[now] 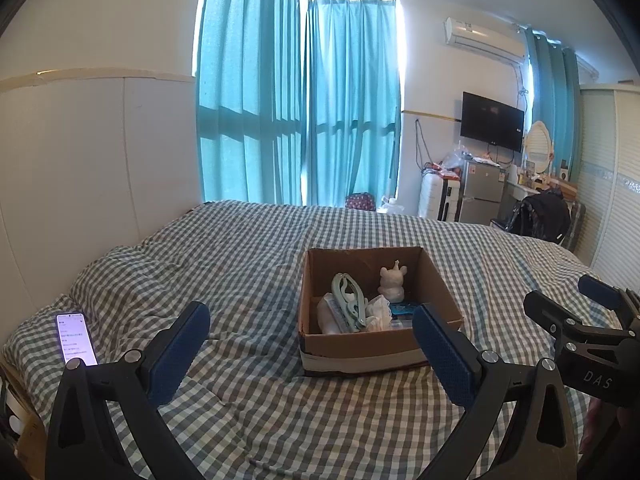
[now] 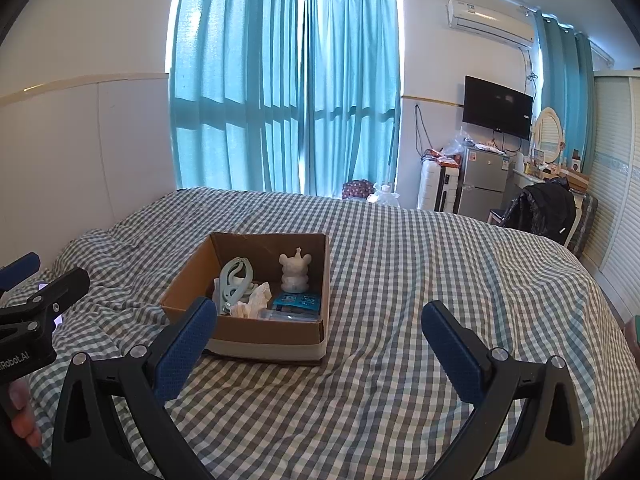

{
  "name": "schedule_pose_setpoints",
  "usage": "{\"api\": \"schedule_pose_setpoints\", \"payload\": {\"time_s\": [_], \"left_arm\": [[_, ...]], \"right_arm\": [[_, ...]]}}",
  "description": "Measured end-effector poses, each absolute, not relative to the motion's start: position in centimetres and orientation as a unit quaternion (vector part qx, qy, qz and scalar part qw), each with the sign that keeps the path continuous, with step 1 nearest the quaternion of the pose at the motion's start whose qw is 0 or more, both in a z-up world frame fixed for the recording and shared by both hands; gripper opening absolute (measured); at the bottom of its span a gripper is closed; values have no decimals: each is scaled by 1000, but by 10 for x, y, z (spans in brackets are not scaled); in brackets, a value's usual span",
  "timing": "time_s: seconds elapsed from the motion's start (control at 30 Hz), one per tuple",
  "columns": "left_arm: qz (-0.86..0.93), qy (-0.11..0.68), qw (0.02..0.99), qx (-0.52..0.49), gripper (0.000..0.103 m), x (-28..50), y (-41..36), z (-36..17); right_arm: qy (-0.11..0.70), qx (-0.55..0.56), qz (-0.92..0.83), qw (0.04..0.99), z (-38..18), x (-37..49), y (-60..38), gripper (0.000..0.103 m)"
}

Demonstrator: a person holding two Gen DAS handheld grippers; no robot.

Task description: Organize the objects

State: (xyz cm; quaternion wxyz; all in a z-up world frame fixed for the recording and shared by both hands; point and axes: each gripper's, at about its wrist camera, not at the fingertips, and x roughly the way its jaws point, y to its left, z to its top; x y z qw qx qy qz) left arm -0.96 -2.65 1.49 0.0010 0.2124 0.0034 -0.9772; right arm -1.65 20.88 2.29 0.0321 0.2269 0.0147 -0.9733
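A cardboard box (image 1: 360, 344) (image 2: 264, 334) sits on the checked bed. Inside it stand a small white animal figure (image 1: 393, 282) (image 2: 295, 274), a pale green folding hanger (image 1: 349, 298) (image 2: 235, 284), crumpled white tissue (image 1: 378, 312) (image 2: 254, 302) and a blue packet (image 1: 404, 309) (image 2: 298, 302). My left gripper (image 1: 311, 340) is open just short of the box's near side, nothing between its fingers. My right gripper (image 2: 319, 332) is open too, with its left finger (image 2: 188, 344) by the box's near left corner. In the left wrist view the right gripper (image 1: 568, 300) shows at the right edge.
A lit phone (image 1: 76, 338) lies on the bed at the left. The checked bedspread (image 2: 420, 272) stretches wide to the right of the box. Teal curtains (image 1: 296, 100), a wall television (image 1: 492, 121), a small fridge (image 1: 482, 190) and a chair with a dark jacket (image 2: 540, 210) stand beyond the bed.
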Motion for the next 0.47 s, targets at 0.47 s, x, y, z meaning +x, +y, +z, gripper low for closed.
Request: {"api": "schedule_pose_setpoints", "payload": {"time_s": [0.47], "left_arm": [[-977, -4, -3, 212, 103, -8, -25, 11]], "right_arm": [[15, 228, -973, 33, 20, -16, 206, 103]]}}
